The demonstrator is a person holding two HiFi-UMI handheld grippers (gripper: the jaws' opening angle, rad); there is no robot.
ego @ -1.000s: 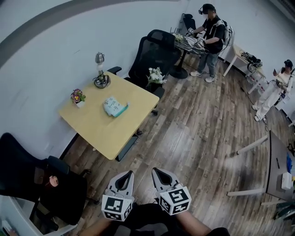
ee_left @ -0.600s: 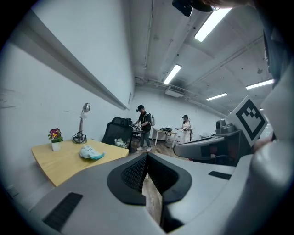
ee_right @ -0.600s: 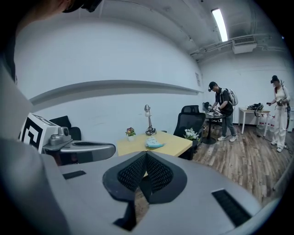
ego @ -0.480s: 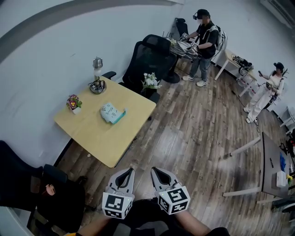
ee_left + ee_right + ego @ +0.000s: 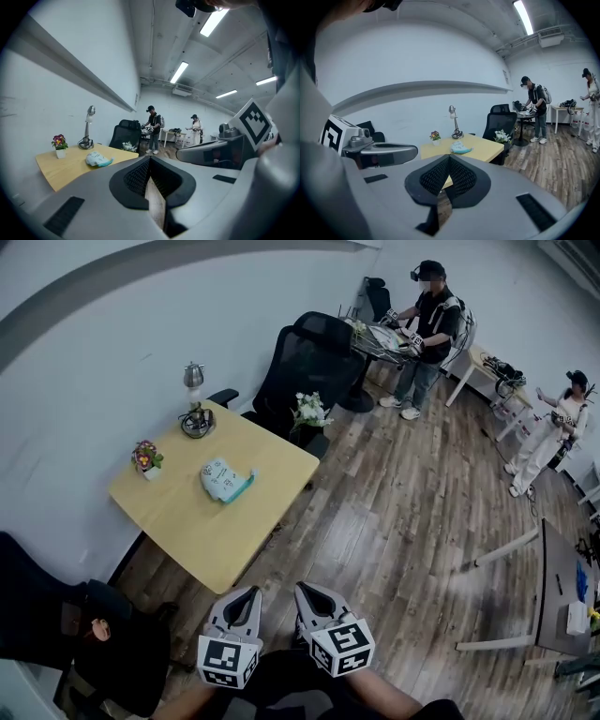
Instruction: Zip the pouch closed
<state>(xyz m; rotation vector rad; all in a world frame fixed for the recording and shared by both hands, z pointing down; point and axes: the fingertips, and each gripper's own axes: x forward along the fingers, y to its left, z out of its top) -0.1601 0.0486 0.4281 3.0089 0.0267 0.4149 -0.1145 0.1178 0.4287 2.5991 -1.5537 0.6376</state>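
A pale teal pouch (image 5: 226, 480) lies near the middle of the yellow square table (image 5: 187, 521); it also shows small in the left gripper view as the pouch (image 5: 98, 160) and in the right gripper view as the pouch (image 5: 461, 148). My left gripper (image 5: 251, 593) and right gripper (image 5: 302, 590) are held side by side low in the head view, well short of the table and over the wood floor. Both are shut with nothing between their jaws.
On the table stand a small flower pot (image 5: 146, 458) and a desk lamp (image 5: 193, 399). Black office chairs (image 5: 307, 357) stand behind the table, another chair (image 5: 84, 634) at the near left. Two people (image 5: 424, 324) stand at desks far back right.
The view has drifted closer to the table; both grippers have shifted slightly left and lower in the head view, staying shut.
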